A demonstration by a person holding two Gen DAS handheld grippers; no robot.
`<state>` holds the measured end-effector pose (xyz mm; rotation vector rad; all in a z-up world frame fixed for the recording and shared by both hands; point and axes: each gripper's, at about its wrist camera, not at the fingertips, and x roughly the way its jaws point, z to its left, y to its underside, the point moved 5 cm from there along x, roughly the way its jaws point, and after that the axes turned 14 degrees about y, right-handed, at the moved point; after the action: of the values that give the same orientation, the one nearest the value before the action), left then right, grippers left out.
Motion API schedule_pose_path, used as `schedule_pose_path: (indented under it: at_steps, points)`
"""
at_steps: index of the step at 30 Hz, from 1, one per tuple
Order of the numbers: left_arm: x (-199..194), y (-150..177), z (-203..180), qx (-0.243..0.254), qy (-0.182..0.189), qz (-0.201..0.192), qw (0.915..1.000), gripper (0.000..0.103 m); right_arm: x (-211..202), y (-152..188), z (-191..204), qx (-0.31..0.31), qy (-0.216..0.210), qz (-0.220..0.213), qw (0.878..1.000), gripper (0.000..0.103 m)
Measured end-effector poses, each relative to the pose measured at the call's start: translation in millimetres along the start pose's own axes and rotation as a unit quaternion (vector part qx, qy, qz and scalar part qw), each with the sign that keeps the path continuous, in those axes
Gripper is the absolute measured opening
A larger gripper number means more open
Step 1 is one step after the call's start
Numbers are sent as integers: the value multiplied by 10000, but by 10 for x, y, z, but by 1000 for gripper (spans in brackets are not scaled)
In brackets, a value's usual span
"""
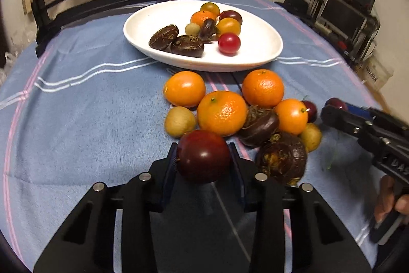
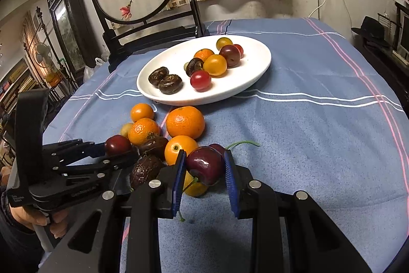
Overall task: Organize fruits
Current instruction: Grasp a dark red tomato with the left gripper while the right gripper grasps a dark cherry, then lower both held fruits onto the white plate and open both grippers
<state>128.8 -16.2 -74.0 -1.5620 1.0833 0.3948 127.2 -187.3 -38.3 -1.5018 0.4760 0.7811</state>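
Both tools reach level and low over the blue striped tablecloth [image 1: 76,119], apparently so each can lift one fruit toward the oval white ceramic plate [image 1: 143,17] at twelve o'clock. The left gripper [image 1: 204,157] clamps a dark red round tomato [image 1: 203,156] at the pile's six o'clock edge. The right gripper [image 2: 204,165] pinches a glossy dark cherry [image 2: 204,165] at the pile's four o'clock edge.

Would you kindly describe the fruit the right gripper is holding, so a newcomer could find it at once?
Start at the white plate on the blue cloth, then drop to the loose fruit pile nearer the camera. At its right end, the right gripper clasps a cherry: glossy dark red with a green stem, unlike the oranges beside it.
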Motion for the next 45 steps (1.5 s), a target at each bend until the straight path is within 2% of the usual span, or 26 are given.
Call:
schedule_pose_path:
  at_steps: [7, 13, 18, 22, 27, 29, 30, 31, 34, 37, 39, 45]
  points:
    - [-346, -196, -71, -105, 145, -379, 9991, 37, -174, -167, -28, 208, -115, -275, 9993, 30]
    - [-408, -689, -87, 24, -18, -610, 9981, 37, -186, -609, 143, -33, -141, -451, 9989, 30]
    - [-222, -1073, 103, -372, -76, -732, 9966, 37, 70, -936, 194, -28, -64, -470, 9989, 30]
    - [50, -1212, 207, -530, -87, -574, 9969, 37, 438, -969, 149, 89, 12, -220, 9997, 30]
    - [379, -1320, 235, -447, -222, -384, 9980, 38, 729, -945, 69, 279, 10, -1, 9996, 31]
    - [443, -1357, 248, -523, -186, -411, 9976, 44, 770, -923, 43, 381, -58, 81, 9992, 49]
    - [441, -1368, 252, -556, -170, -457, 9973, 55, 775, -903, 15, 436, -80, 111, 9990, 52]
    - [418, -1372, 256, -597, -183, -557, 9965, 63, 773, -896, 2, 447, -81, 121, 9989, 52]
    - [256, -1312, 254, -610, -338, -939, 9931, 73, 744, -869, -35, 488, -81, 109, 9987, 53]
    - [134, -1251, 228, -417, -465, -907, 9939, 81, 689, -852, -63, 538, -85, 89, 9985, 58]
    - [54, -1204, 228, -371, -506, -985, 9932, 86, 637, -832, -64, 536, -97, 69, 9985, 58]
    - [-125, -1010, 267, -364, -572, -957, 9931, 86, 430, -688, -24, 336, -55, -74, 9994, 58]
